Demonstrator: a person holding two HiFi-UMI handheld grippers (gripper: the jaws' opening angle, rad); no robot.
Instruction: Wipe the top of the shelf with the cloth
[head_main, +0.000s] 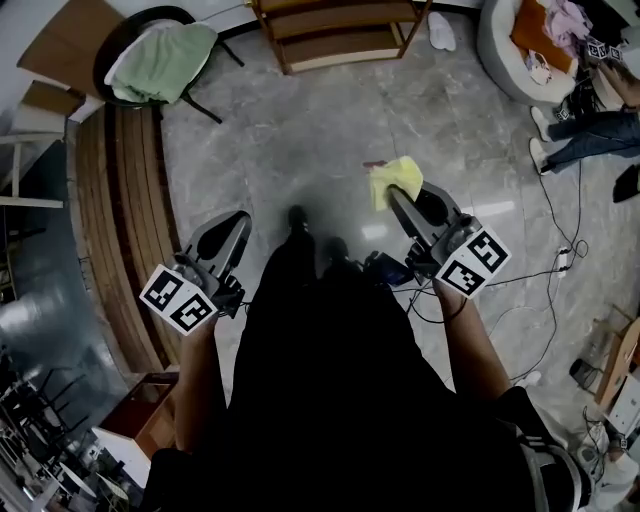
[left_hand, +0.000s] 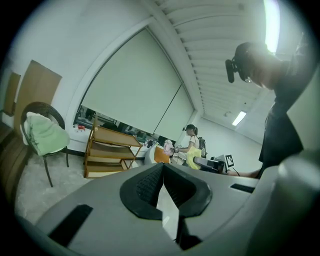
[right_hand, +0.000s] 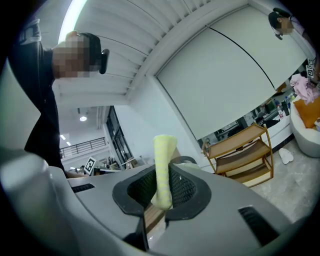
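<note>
While the person stands on the grey floor, right gripper clamped on the yellow cloth out in front, left gripper with jaws pressed together on nothing, wooden shelf well apart ahead.

A: right gripper?
B: clamped on yellow cloth, over grey floor.
A: shelf?
B: wooden, top of view, well apart from cloth. left gripper low, beside slatted wood bench.
</note>
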